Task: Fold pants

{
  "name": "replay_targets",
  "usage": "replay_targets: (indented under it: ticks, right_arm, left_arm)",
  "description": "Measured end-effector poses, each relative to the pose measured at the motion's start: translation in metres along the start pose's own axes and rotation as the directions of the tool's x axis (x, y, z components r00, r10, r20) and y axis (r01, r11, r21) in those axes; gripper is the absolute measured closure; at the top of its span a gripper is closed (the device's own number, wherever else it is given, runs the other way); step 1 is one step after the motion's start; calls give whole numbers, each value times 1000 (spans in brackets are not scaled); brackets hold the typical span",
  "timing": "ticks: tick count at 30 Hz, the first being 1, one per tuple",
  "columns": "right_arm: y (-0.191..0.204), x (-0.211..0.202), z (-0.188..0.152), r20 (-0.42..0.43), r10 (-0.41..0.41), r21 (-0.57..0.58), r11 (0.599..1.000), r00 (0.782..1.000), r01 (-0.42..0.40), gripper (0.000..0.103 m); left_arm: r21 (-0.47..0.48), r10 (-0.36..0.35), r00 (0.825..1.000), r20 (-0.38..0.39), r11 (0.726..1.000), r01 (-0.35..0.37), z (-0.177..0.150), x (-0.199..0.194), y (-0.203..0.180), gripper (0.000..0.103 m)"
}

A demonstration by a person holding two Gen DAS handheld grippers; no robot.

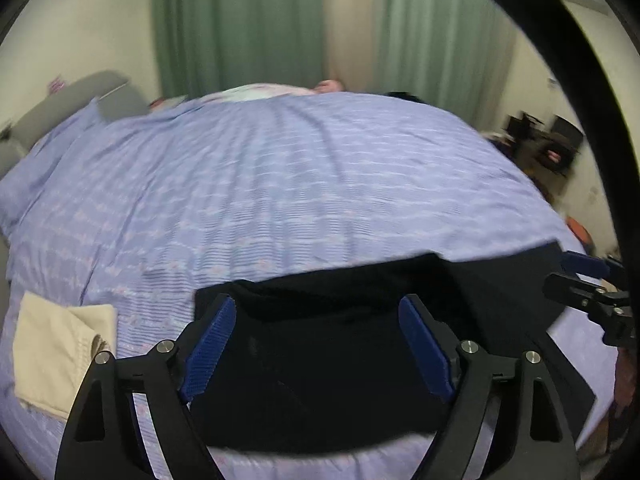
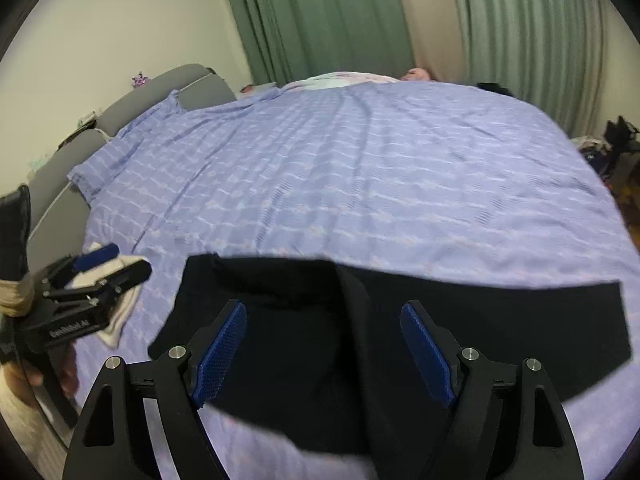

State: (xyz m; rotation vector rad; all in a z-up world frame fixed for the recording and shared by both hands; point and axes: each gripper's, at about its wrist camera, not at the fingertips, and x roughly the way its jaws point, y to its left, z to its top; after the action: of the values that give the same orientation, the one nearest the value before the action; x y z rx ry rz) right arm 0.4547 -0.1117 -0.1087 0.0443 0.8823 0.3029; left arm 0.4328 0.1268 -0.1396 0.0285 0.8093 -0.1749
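Black pants (image 1: 500, 300) lie flat on the lilac bed sheet (image 1: 280, 184), near the front edge. My left gripper (image 1: 318, 344) hovers over their left part, open, its blue pads (image 1: 212, 344) wide apart and holding nothing. The right gripper (image 1: 568, 274) shows at the pants' right edge. In the right wrist view the pants (image 2: 280, 292) spread below my right gripper (image 2: 324, 352), which is open and holds nothing, and one leg (image 2: 520, 320) reaches to the right. The left gripper (image 2: 120, 264) hangs at the left, held by a hand.
A folded beige cloth (image 1: 60, 348) lies left of the pants, seen also as a pale cloth (image 2: 120, 316). A grey headboard (image 2: 160, 96) runs along the left. Green curtains (image 2: 320, 20) hang behind the bed. Dark clutter (image 1: 544, 144) sits beyond the bed's right side.
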Motion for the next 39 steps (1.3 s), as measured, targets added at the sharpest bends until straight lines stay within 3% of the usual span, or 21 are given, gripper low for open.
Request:
replay_targets:
  ticks: [5,8,13,19,23,26,31,39]
  right_arm:
    - [-22,-69,-54,-29,-127,39,991,991,128,23]
    - [-37,-101,-87,-75,-164,98,980,984,171,23]
    - [-63,-130,-152,-174,-235,157,952,956,262,23]
    - [-101,-151,-221,-253,-279,202,921,926,333,23]
    - [-143,-154,-267,-308,-234,329,883,922,334,23]
    - [-171,-152,-297,-332,-224,408,842,916,354,23]
    - [-211,-148,-346,-360,-186,569,732,914,373,23]
    - [-246,-125,-404,-329,-86,760,567,940,318,33]
  left_arm:
    - [61,-127,992,-5,990,127,-20,-44,-54,17]
    - [51,-225,974,-36,973,227,-36,-60,-84,17]
    - [42,-308,944,-123,948,315,-70,-59,-128,16]
    - [7,-315,925,-214,946,324,-109,-51,-180,16]
    - [-21,-297,913,-280,953,303,-133,-39,-207,17]
    - [-33,-298,901,-316,952,304,-150,-30,-227,16]
    - [-23,-274,878,-393,957,289,-171,1,-256,17]
    - [12,-237,863,-445,963,270,-185,50,-282,17]
